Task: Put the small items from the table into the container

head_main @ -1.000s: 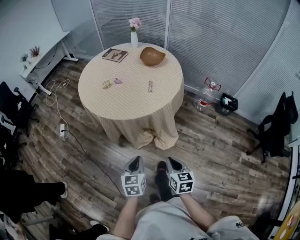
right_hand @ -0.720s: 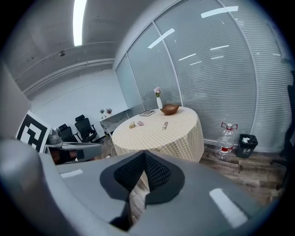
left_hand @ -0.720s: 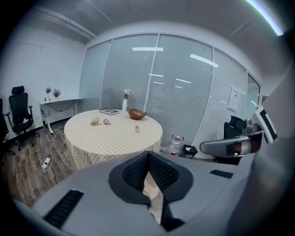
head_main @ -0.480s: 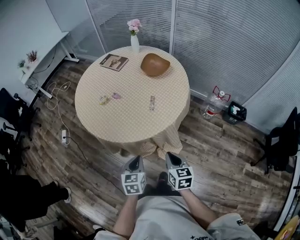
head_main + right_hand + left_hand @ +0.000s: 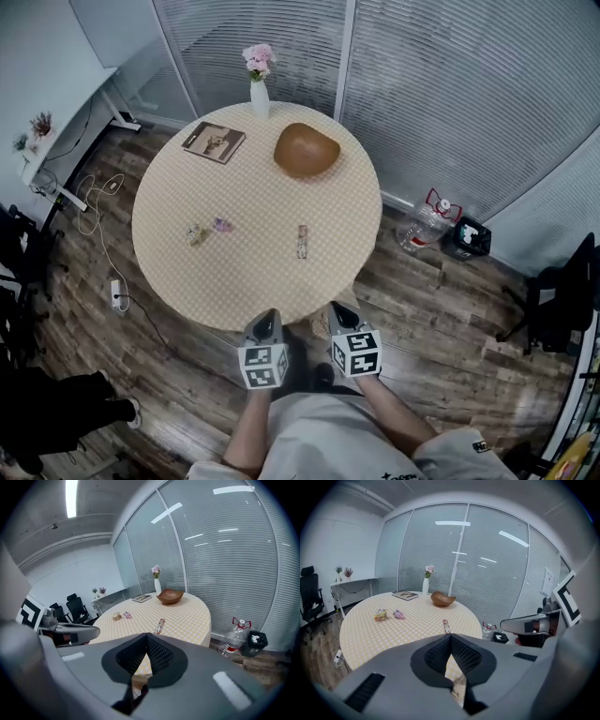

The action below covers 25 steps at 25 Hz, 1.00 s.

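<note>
Wrapper (image 5: 302,240) lay mid-bench (image 5: 253,291), long axis pointing away, ahead between left tongs (image 5: 269,319) and right tongs (image 5: 338,311). Candies (image 5: 222,225) sat further left, bowl (image 5: 307,149) beyond. Both tongs were clenched, empty.

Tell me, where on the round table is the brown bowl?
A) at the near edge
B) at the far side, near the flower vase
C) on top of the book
B: the brown bowl sits right of the white vase, far across the table.
</note>
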### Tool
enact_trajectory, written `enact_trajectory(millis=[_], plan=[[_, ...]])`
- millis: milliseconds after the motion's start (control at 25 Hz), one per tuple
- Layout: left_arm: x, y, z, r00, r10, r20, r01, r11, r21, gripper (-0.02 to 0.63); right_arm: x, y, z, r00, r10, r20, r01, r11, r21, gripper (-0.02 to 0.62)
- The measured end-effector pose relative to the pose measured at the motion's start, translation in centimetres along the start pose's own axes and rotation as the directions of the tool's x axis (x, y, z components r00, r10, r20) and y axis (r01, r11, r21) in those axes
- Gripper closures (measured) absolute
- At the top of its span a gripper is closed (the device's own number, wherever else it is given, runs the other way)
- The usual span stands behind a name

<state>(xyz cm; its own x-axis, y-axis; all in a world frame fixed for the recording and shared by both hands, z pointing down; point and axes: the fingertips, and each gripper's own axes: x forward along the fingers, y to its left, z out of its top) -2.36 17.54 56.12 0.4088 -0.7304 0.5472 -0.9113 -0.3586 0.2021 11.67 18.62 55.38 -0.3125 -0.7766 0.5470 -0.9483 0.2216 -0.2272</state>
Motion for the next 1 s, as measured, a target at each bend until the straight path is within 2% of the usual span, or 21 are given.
enact_trajectory(millis=[240,400,800,1000], plan=[[4.5,4.5,4.1,0.999,-0.042,-0.023,0.042,0.999,0.022,0.601,7.3,0.0,3.4,1.000,-0.011,0.005,0.011,1.000,-0.001,0.592],[6.3,7.6,5.9,0.998,-0.055,-0.034,0.055,0.998,0.014,0.601,12.2,-0.6,4.0,0.998,-0.035,-0.047,0.035,0.999,0.002,0.591],[10.1,11.0,6.1,0.994,-0.051,-0.094,0.046,0.998,-0.048,0.601,22.5,-4.5,2.2,0.969,-0.121,-0.215,0.124,0.992,0.001,0.429],[11.6,11.3,5.9,0.992,-0.046,-0.121,0.038,0.997,-0.067,0.601,26.0,-6.4,0.7,0.940,-0.149,-0.308,0.161,0.987,0.014,0.420]])
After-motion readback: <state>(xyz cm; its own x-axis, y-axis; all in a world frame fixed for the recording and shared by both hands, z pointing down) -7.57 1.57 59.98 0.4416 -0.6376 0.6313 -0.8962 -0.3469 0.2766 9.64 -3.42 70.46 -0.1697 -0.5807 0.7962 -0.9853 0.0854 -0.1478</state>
